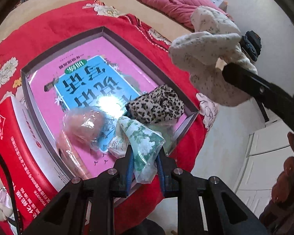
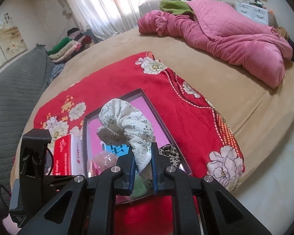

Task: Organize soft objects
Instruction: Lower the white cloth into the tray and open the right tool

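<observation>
Jaws of left gripper [image 1: 144, 156] tight on bagged floral cloth [image 1: 141, 139]; right gripper [image 2: 143, 164] likewise on speckled white cloth [image 2: 125, 125].

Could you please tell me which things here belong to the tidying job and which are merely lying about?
Job:
- green floral bagged cloth in left tool
- white speckled cloth in right tool
- leopard cloth
- pink bagged bundle
- box

Lying about:
- pink quilt
- red carton
- red blanket

My bed [image 2: 235, 105] has a tan cover. On it lie a red floral blanket [image 2: 127, 78], a pink quilt [image 2: 235, 39] and a grey pad [image 2: 15, 90] at its edge.
</observation>
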Available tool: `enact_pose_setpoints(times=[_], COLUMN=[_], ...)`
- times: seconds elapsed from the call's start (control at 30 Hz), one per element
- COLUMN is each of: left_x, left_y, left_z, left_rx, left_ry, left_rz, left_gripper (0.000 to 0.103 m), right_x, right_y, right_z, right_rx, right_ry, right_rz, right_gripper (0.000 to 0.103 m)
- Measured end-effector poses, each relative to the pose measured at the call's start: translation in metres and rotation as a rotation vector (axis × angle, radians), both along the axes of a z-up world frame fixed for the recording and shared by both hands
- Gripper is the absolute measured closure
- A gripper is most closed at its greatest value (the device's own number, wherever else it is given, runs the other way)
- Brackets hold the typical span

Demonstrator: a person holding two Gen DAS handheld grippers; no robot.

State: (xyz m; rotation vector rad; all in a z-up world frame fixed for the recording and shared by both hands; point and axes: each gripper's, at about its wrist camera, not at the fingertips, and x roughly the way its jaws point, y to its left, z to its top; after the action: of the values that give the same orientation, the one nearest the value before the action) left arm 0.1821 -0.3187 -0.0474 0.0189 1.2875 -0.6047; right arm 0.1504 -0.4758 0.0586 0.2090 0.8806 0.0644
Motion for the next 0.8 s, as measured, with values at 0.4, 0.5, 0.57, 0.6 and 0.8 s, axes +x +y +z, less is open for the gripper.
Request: enact_pose_setpoints(times=[0.4,0.5,0.57,0.6,0.8], left_x=[0.003,0.002,0.002,0.002,0.003], left_y=[0.004,0.006,0.008,0.009,0.014], left_z=[-0.007,-0.007,-0.006,-0.006,-0.008], left_rx=[-0.017,-0.019,-0.017,-0.017,-0.022], left_ry=[0.028,0.03,0.027,0.027,0.033], left_rz=[0.0,0.002,0.002,0.002,0.01], left_gripper=[0.081,0.081,0.081,0.081,0.08], right_x=[0.013,0.017,0.02,0.021,0.027], right_y=[0.003,0.007,0.011,0.013,0.021], right_z=[-0.024,-0.03,-0.036,-0.039,-0.064], right_rx=[-0.064,-0.109,-0.138,-0.152,-0.133], right_ry=[0.044,0.055,0.064,0.071,0.126], right_rz=[-0.02,-0.02,-0.013,-0.006,0.04], right_gripper=[0.087,0.087,0.087,0.087,0.086])
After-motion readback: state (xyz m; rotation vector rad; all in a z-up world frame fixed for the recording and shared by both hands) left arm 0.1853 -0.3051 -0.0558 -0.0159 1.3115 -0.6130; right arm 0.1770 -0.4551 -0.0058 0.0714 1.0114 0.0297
